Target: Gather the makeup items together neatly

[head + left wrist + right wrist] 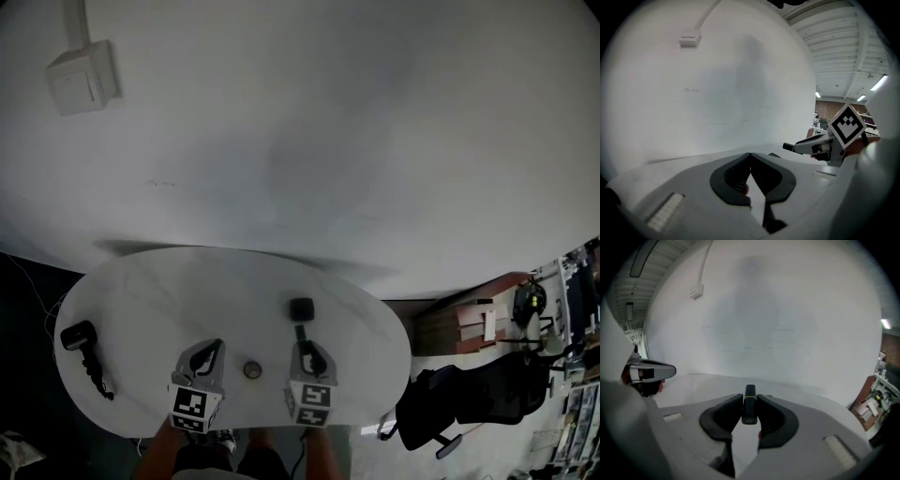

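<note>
Currently mid-carry: right gripper (750, 398) pinches a slim black tube (749, 409) over the table (150, 291), left gripper (750, 154) pressed together, empty; next move, probably, set the tube just beside the black compact (301, 307).

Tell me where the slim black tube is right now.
The black tube is pinched between the fingers of the right gripper. In the head view it is over the white table, near the square black case and right of the small round pot.
</note>
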A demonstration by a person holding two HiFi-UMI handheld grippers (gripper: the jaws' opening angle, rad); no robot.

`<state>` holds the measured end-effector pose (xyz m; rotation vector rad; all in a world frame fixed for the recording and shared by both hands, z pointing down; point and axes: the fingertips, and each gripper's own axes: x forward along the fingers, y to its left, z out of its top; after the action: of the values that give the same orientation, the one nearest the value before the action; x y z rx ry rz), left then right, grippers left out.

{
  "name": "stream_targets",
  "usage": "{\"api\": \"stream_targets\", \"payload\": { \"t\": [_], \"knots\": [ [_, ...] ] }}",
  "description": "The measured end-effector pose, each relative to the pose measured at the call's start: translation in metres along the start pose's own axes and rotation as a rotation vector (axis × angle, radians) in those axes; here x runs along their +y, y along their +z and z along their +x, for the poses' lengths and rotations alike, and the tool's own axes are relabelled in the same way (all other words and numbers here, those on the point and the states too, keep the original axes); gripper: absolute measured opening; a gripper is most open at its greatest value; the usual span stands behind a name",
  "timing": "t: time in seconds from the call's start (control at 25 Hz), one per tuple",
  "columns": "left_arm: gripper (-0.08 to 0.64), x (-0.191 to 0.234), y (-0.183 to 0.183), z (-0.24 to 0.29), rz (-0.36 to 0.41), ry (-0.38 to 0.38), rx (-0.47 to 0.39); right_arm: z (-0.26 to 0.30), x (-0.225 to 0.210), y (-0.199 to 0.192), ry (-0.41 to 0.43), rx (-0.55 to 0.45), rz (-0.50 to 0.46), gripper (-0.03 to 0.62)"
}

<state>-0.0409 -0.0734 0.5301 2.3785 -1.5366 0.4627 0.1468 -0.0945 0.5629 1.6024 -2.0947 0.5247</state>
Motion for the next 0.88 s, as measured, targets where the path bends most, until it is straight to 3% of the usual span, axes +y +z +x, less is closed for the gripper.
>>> {"api": "stream_targets", "payload": {
  "t": [0.88],
  "knots": [
    [0.011, -0.038, -0.087, -0.005, 0.049, -0.106, 0.116, -0.019, 0.006, -0.127, -0.065, 0.105, 0.126, 0.101]
  ]
}}
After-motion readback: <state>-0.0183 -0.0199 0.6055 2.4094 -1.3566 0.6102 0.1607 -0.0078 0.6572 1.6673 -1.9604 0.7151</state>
